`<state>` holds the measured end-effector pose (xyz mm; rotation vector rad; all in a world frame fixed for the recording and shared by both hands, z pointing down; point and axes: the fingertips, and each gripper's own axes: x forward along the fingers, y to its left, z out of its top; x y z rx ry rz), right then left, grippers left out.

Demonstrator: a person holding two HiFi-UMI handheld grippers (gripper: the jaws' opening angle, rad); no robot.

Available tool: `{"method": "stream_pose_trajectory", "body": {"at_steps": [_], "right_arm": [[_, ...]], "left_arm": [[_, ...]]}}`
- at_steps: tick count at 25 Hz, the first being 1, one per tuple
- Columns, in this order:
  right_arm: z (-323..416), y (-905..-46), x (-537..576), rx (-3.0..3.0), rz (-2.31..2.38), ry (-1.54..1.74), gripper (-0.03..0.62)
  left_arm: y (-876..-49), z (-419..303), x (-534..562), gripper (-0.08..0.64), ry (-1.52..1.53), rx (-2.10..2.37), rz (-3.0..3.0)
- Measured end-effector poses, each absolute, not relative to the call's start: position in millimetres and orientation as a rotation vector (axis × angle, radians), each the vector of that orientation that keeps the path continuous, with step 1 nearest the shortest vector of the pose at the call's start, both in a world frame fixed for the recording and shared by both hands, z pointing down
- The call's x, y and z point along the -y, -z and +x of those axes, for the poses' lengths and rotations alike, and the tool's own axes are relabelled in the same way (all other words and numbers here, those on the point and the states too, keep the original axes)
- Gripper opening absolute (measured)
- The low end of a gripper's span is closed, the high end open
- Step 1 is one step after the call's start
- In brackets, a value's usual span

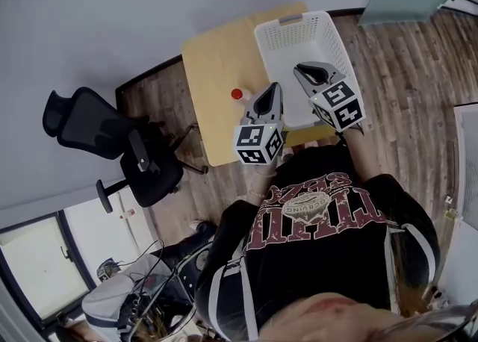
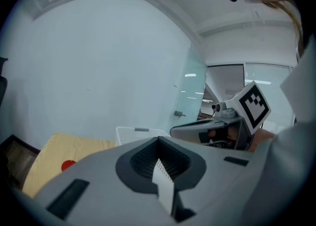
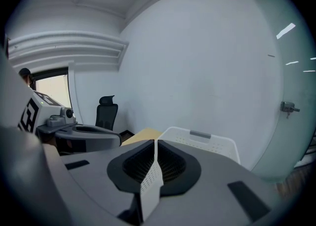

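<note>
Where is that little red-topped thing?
Head view: the small red-topped object sits on the pale wooden table, left of the white plastic basket, beside the left tongs.

The small light-wood surface (image 1: 213,64) stands on a plank floor (image 1: 403,57), with its far edge against the wall. Two things lie on it. A white slotted basket (image 1: 295,30) fills its right part, below and ahead of the right claw (image 1: 300,69) (the far rim carries a grey handle). A small red-capped thing (image 1: 237,95), too small to identify, stands on bare wood just left of the left claw (image 1: 275,88), near the basket's left wall.
</note>
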<state>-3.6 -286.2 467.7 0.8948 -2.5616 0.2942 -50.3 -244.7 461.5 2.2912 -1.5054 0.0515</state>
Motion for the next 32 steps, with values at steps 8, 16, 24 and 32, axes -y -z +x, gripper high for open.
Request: {"method": "stream_pose_trajectory", "body": {"at_steps": [8,16,24,32], "right_arm": [[6.1,-467.8,285.1,2.591,0.911,-0.343,0.02],[5.0,-473.5,277.5,2.614,0.875,-0.367,0.018],[3.9,-474.3,276.3,2.6,0.864,-0.345,0.018],[4.9,-479.5,274.8,2.589,0.848,-0.348,0.018]], "left_arm": [[-459.5,-40.6,251.2,0.048,-0.048,1.474,2.31],[-461.7,-35.4,252.3,0.047,-0.05,1.464,2.316],[-459.7,-33.8,252.2,0.048,-0.047,1.459,2.32],[-458.7,-32.1,251.6,0.047,-0.047,1.459,2.319]]}}
